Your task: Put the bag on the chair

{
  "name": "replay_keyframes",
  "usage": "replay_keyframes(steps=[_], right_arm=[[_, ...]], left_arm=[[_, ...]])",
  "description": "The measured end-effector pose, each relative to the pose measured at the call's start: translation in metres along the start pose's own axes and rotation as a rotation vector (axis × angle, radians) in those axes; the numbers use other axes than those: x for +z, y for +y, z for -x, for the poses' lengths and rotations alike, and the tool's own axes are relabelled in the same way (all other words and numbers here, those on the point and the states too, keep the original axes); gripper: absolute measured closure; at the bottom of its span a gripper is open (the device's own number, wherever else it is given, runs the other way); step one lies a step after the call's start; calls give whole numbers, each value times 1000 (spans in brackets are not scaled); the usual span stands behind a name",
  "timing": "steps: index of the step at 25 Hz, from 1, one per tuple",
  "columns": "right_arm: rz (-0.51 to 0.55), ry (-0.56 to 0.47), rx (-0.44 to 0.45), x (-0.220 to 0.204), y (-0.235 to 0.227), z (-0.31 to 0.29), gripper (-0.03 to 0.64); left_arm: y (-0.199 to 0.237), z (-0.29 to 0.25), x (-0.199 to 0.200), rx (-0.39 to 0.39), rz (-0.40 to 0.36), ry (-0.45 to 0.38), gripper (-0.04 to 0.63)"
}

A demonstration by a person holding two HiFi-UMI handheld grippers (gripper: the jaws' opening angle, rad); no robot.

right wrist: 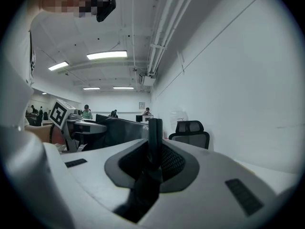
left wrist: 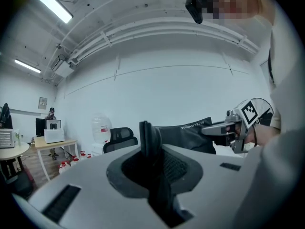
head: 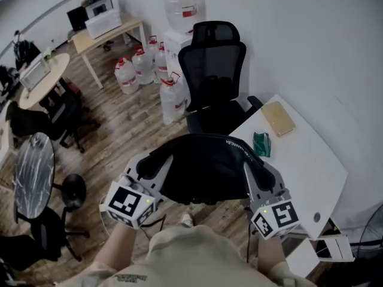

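Nearly level: L-gripper [head: 149,163], R-gripper [head: 250,165] on bag [head: 206,169]

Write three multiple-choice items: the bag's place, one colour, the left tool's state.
1. Where is the bag? A held between the left tool and right tool, short of the chair; B on the floor; C on a shelf.
2. What colour is the small packet on the white table? A red; B green; C yellow.
3. The left tool is: A open and empty; B shut on the bag's edge; C out of sight.
Answers: 1 A, the head view shows it hanging between them; 2 B, plainly green; 3 B, its jaws pinch the bag's black edge.
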State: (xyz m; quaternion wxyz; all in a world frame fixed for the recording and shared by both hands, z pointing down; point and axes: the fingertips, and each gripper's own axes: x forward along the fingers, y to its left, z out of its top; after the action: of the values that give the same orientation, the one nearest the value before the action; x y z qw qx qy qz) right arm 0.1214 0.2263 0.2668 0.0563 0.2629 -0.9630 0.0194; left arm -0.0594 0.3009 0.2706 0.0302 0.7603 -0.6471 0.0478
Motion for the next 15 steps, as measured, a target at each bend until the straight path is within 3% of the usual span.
replay_keyframes(steps=[6, 15], right_arm=[[-62, 3, -48, -1, -18, -59, 543], [-64, -6, -66, -1, -57, -127, 543]], left_arm=[[51, -40, 0, -37, -14, -10, 522], [105, -108, -3, -57, -23, -12, 522]])
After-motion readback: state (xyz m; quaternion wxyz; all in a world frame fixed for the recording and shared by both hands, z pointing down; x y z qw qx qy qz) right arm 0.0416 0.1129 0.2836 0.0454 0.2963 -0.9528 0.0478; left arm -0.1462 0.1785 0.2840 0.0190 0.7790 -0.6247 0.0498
